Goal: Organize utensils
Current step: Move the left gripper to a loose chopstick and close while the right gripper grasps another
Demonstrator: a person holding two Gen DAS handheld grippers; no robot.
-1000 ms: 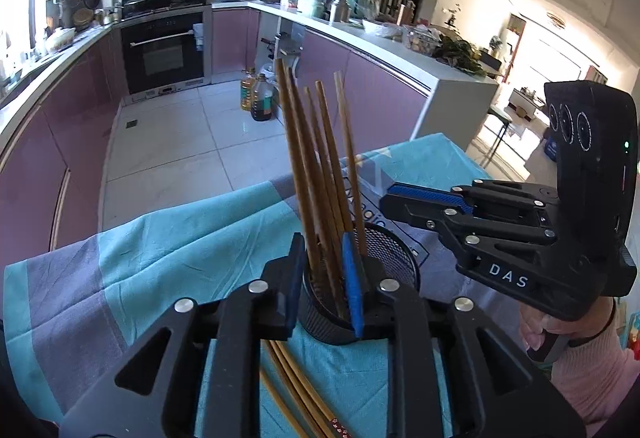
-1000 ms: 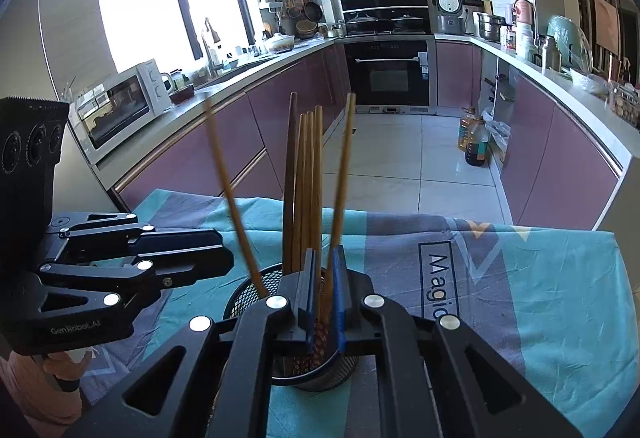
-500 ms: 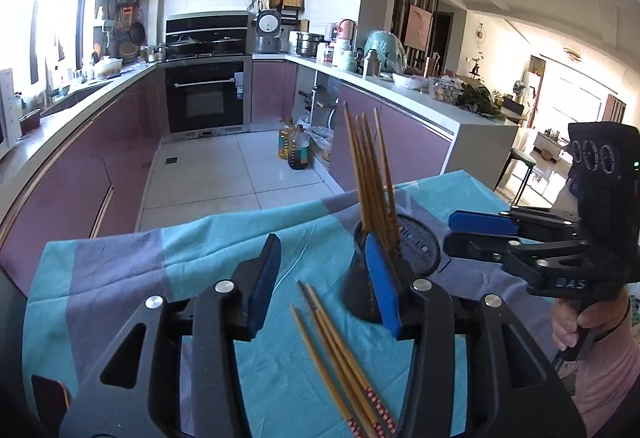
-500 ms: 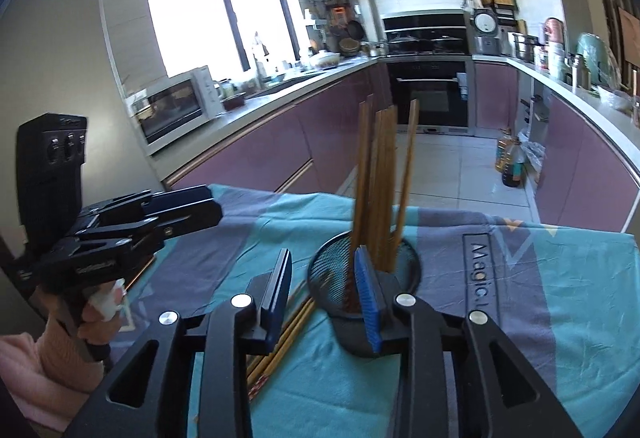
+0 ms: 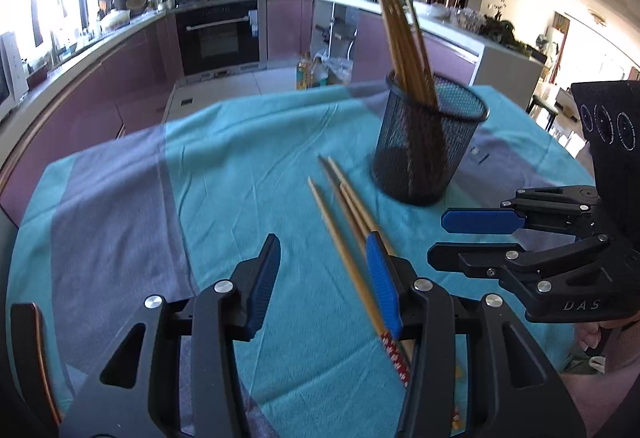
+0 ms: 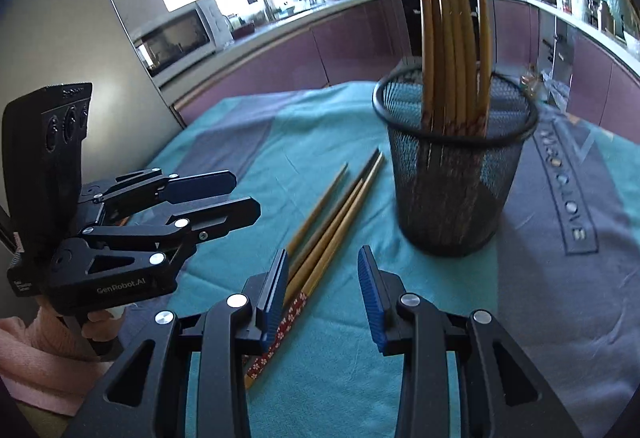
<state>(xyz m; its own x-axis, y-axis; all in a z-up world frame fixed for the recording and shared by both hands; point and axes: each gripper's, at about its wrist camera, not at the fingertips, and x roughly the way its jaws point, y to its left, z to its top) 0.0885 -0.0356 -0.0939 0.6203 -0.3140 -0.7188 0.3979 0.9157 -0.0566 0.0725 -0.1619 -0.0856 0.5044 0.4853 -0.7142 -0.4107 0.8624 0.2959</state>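
Observation:
A black mesh cup [image 5: 424, 150] [image 6: 452, 190] stands on the cloth and holds several wooden chopsticks [image 5: 400, 38] [image 6: 452, 38] upright. Several loose chopsticks [image 5: 344, 198] [image 6: 340, 214] with red patterned ends lie flat on the cloth in front of the cup. My left gripper [image 5: 324, 270] [image 6: 246, 194] hovers open over them; they run beneath its right finger. My right gripper [image 6: 323, 278] [image 5: 438, 238] is open too, just above the same bundle, which passes under its left finger. Neither pair of pads presses on anything.
A teal and grey cloth [image 5: 248, 166] [image 6: 560, 278] covers the table. Its far edge drops to the kitchen floor, with purple cabinets and counters beyond. Pink sleeves [image 6: 32, 358] and hands hold the gripper handles at the near corners.
Both grippers were shut on chopsticks standing in the cup. They have opened, let go, and drawn back and down toward the loose chopsticks on the cloth.

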